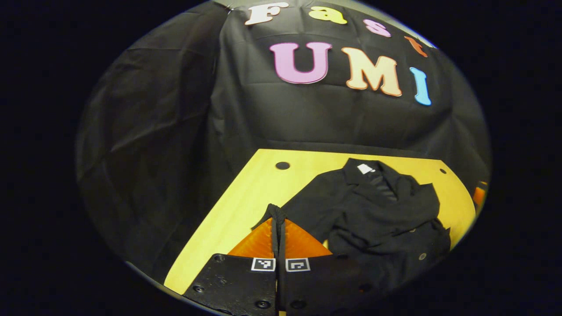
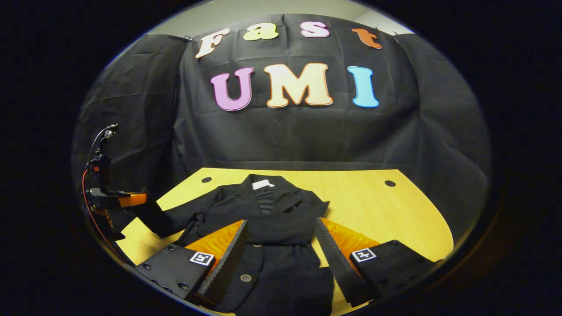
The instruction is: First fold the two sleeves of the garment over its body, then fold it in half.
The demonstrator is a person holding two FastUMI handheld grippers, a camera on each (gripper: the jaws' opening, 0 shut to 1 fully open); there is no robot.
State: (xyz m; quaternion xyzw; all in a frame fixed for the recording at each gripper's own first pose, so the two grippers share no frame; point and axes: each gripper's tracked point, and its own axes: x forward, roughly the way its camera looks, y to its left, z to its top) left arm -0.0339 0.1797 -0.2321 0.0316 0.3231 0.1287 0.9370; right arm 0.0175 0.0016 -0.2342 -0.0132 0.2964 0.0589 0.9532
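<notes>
The black jacket [image 2: 268,228] lies face up on the yellow bench [image 2: 395,210], collar toward the back wall. One sleeve [image 2: 281,232] already lies folded across the chest; the other sleeve [image 2: 162,219] is stretched out to the side, so the sleeve-folding step appears half done. The left gripper [image 1: 278,219] has its fingers pressed together on that sleeve's cuff [image 1: 273,210], lifted just off the bench edge. The next move likely calls for carrying the cuff across the jacket's body and letting go there. The right gripper [image 2: 281,254] hovers over the jacket's lower front with its fingers spread wide, holding nothing, the buttoned front lying between them.
</notes>
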